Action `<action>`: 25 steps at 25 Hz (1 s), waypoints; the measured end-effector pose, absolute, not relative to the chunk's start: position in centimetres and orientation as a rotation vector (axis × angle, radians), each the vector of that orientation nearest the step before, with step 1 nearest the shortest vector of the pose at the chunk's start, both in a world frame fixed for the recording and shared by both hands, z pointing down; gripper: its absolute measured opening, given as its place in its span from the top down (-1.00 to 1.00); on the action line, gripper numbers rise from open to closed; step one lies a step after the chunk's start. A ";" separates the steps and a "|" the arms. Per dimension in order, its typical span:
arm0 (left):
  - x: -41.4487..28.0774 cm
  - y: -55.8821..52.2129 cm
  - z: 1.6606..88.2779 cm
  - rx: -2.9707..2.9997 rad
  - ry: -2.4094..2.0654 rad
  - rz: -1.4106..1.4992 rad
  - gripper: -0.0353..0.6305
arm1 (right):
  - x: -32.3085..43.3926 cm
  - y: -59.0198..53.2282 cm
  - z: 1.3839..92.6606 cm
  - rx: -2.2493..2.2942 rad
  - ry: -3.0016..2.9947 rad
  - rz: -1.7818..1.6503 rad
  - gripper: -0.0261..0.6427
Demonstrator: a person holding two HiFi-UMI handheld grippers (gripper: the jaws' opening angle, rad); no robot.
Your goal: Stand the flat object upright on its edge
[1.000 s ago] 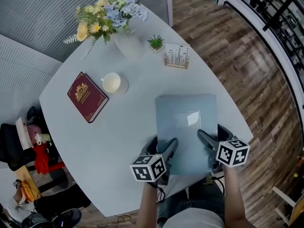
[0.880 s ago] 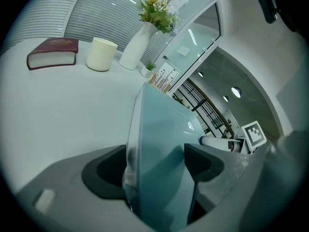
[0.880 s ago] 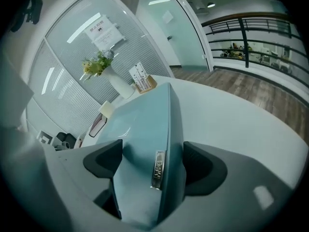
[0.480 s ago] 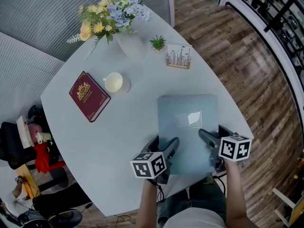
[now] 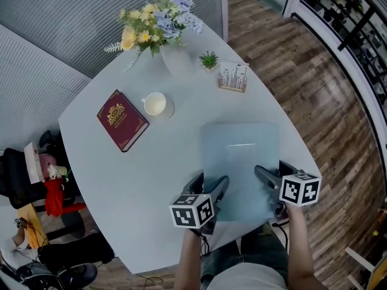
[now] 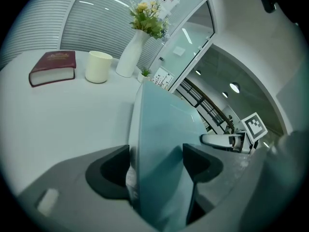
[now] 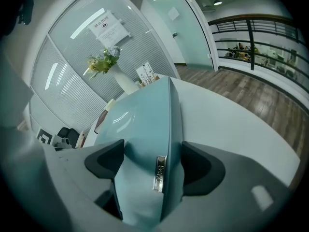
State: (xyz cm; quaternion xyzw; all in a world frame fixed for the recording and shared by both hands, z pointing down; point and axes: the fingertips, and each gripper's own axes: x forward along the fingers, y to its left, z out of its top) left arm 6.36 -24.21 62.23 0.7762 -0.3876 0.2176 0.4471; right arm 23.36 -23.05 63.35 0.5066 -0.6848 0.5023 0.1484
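Gripping the pale blue flat case (image 5: 240, 156) at its near edge, my left claw (image 5: 216, 189) and right claw (image 5: 264, 179) both clamp it; far ahead, a white vase (image 5: 177, 60) holds flowers (image 5: 158, 20), near a cream cup (image 5: 155, 104).

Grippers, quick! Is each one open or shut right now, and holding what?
Left gripper: shut on the blue case, at its near left edge.
Right gripper: shut on the blue case too, at its near right edge.

Right gripper (image 7: 150, 162) clamping pale blue case (image 7: 145, 115), white table (image 7: 231, 124) beneath
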 end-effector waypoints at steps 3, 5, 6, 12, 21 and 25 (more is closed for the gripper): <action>6.0 -24.6 60.4 1.958 -0.979 0.511 -0.18 | 23.0 -23.6 61.5 1.473 -2.009 1.399 -0.26; 5.7 -25.0 59.0 1.986 -0.997 0.489 -0.17 | 22.8 -24.1 60.0 1.482 -2.042 1.361 -0.26; 5.5 -25.1 58.3 2.000 -1.007 0.480 -0.17 | 22.6 -24.3 59.3 1.484 -2.061 1.338 -0.25; 4.1 -25.7 54.7 2.079 -1.067 0.432 -0.17 | 21.1 -25.5 55.2 1.493 -2.175 1.174 -0.24; 2.5 -26.3 51.0 2.187 -1.142 0.362 -0.16 | 19.4 -26.8 50.8 1.483 -2.304 0.962 -0.22; 2.3 -26.8 49.5 2.237 -1.192 0.348 -0.15 | 19.2 -27.5 49.2 1.463 -2.361 0.871 -0.22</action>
